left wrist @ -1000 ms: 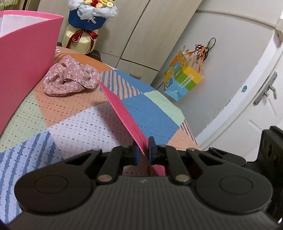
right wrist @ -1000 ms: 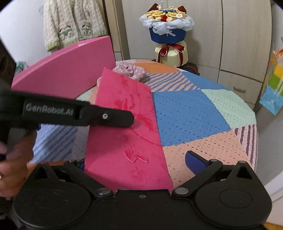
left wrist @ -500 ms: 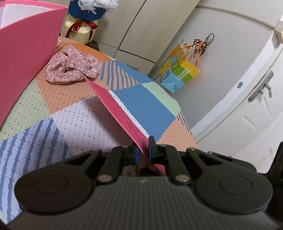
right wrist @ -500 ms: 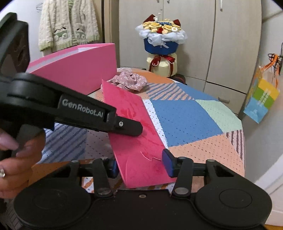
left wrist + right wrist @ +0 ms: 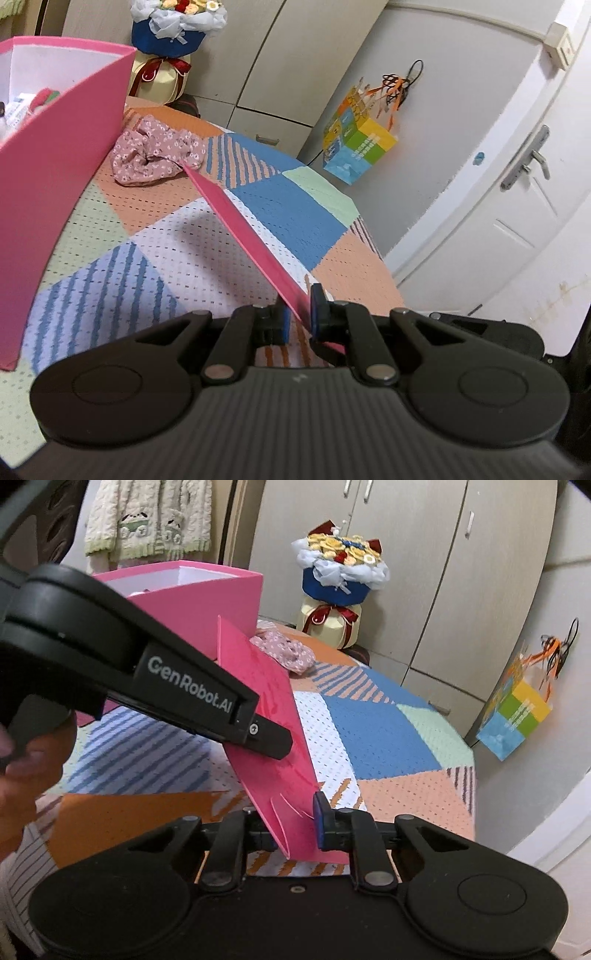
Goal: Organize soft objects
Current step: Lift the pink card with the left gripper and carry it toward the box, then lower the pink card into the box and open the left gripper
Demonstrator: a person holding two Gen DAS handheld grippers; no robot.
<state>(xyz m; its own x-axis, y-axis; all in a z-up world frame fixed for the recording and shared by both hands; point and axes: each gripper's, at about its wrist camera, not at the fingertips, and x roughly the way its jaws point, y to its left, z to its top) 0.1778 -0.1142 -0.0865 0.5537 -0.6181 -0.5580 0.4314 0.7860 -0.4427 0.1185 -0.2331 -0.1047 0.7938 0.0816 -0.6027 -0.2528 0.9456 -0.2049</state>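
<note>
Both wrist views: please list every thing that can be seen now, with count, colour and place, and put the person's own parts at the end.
red sheet: one, pinkish red, held tilted above the table
pink box: one, pink outside and white inside, open, on the table's left part
floral fabric piece: one, pink with small flowers, beside the box
tablecloth: one, patchwork of blue, orange, green and white
bouquet: one, blue wrap, behind the table
paper bag: one, multicoloured, hanging on the wall
knitted garment: one, cream, hanging
left gripper: black, shut on the sheet
right gripper: black, jaws just closing around the sheet's near edge
hand: one, on the left gripper's handle
</note>
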